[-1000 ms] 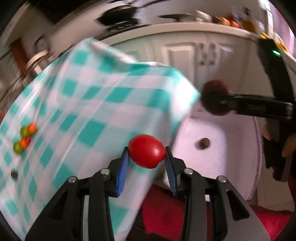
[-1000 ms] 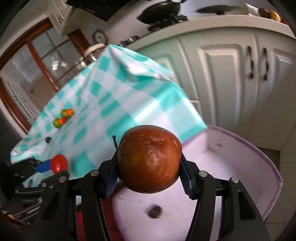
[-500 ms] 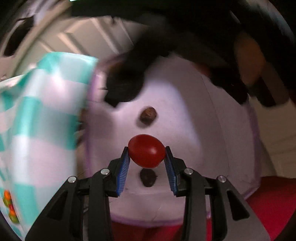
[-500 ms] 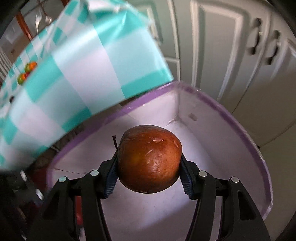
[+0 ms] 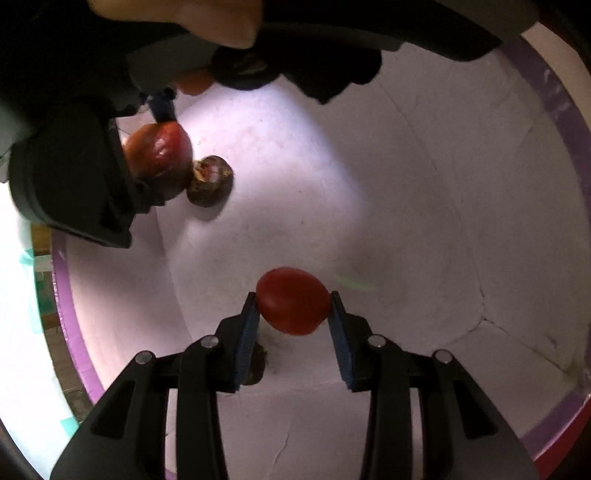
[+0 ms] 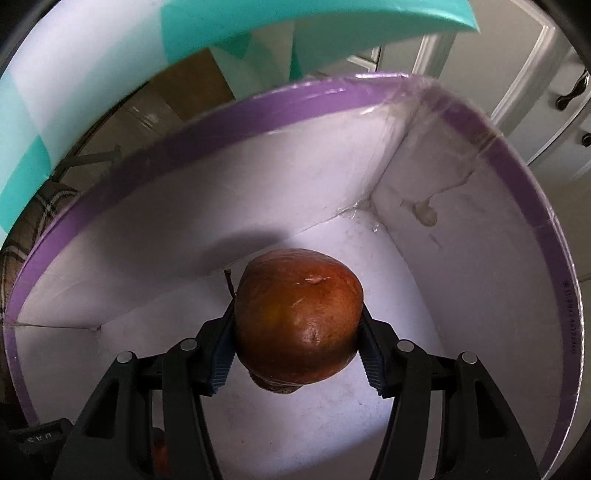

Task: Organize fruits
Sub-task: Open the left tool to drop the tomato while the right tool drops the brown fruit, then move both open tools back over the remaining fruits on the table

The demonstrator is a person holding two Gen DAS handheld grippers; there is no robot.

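Red and glossy, the small tomato sits pinched between the blue pads of the left gripper, jaws drawn in close on both its sides, hanging over the pale floor of the box. Just below it, at about 7 o'clock from the tomato, a dark fruit lies on the box floor, half hidden behind the left finger.

Up at 10 o'clock in the left wrist view, the brown apple is clamped in the right gripper, and right against it, at its 4 o'clock, rests a dark wrinkled fruit on the floor. A fingertip of the person's hand shows at 12 o'clock, above the black gripper body.

Over to the right wrist view: the apple fills the middle, its thin stem poking up at 11 o'clock, jaws about half spread and pressing on both flanks of it. Something dark peeks out under the apple at 6 o'clock; what it is, hard to tell.

Around it all runs the purple rim of the white-lined box, corner seam at 1 o'clock. Beyond the rim, a teal-and-white checked cloth arcs across 10 to 12 o'clock, and white cabinet doors with dark handles stand at 2 o'clock.
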